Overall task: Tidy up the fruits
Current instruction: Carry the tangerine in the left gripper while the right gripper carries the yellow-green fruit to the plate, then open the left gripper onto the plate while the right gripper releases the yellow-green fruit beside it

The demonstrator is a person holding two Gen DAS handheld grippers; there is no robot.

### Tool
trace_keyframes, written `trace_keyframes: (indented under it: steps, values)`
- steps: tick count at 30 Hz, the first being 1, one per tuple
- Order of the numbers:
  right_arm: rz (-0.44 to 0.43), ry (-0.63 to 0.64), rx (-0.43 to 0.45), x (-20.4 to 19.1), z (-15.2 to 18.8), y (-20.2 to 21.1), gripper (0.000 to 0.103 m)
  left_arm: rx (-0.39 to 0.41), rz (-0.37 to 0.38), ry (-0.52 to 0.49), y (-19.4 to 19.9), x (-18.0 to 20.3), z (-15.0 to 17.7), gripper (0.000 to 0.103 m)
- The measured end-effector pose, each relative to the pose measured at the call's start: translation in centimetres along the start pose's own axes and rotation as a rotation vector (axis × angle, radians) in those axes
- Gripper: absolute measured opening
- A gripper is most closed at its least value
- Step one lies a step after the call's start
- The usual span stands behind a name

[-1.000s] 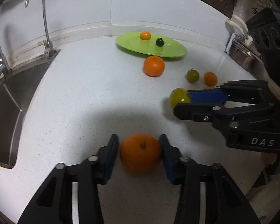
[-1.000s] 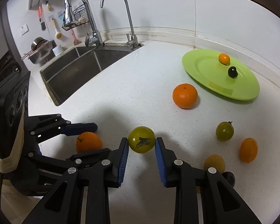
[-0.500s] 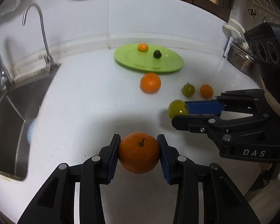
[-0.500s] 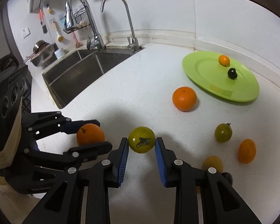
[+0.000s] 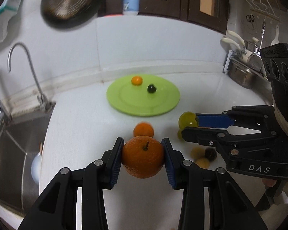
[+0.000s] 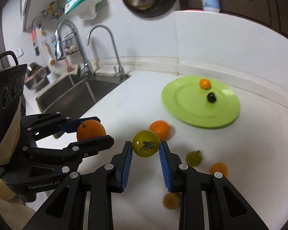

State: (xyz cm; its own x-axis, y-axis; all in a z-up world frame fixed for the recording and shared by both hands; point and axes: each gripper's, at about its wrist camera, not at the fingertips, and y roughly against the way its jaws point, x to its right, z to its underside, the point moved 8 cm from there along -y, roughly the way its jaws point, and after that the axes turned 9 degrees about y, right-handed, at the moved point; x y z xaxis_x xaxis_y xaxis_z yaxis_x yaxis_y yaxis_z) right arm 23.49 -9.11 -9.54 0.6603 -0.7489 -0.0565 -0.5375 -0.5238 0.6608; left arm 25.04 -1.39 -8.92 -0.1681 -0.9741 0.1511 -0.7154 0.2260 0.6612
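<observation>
White counter (image 5: 82, 118) is seen below, with a green plate (image 5: 136, 105) near the wall. An orange (image 5: 143, 157) is clamped in the left gripper (image 5: 143, 159), a yellow-green fruit (image 6: 146, 143) in the right gripper (image 6: 146, 149).

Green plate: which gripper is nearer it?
Right, slightly. Right gripper with its yellow-green fruit sits just short of the green plate; left gripper is farther back.

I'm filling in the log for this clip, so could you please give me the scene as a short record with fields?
left gripper: shut on the orange
right gripper: shut on the green fruit
plate: green, by the wall, holds a small orange fruit and a dark fruit
counter: a loose orange and several small fruits
sink: left of the counter
</observation>
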Motion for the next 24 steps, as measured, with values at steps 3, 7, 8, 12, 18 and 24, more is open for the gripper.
trace_keyframes:
  steps: [3, 7, 8, 12, 18, 24]
  values:
    - [0.038, -0.018, 0.029, 1.6, -1.1, 0.7, 0.03, 0.021, 0.005, -0.019, -0.5, 0.6, -1.7, 0.039]
    - [0.08, -0.023, 0.061, 3.7, -2.8, 1.2, 0.03, 0.052, 0.014, -0.044, -1.6, 1.2, -4.3, 0.039]
    - [0.085, -0.023, 0.064, 4.0, -3.1, 1.2, 0.03, 0.053, 0.017, -0.044, -2.0, 1.3, -4.8, 0.039]
    - [0.123, -0.022, 0.07, 6.6, -4.9, 0.6, 0.03, 0.044, 0.034, -0.039, -4.5, 1.2, -7.4, 0.039]
    - [0.129, -0.035, 0.047, 10.3, -7.2, -2.1, 0.03, 0.003, 0.053, -0.008, -8.5, 0.3, -10.6, 0.039]
    - [0.14, -0.052, 0.003, 14.1, -8.3, -5.7, 0.03, -0.047, 0.041, 0.021, -13.2, -1.1, -12.7, 0.039]
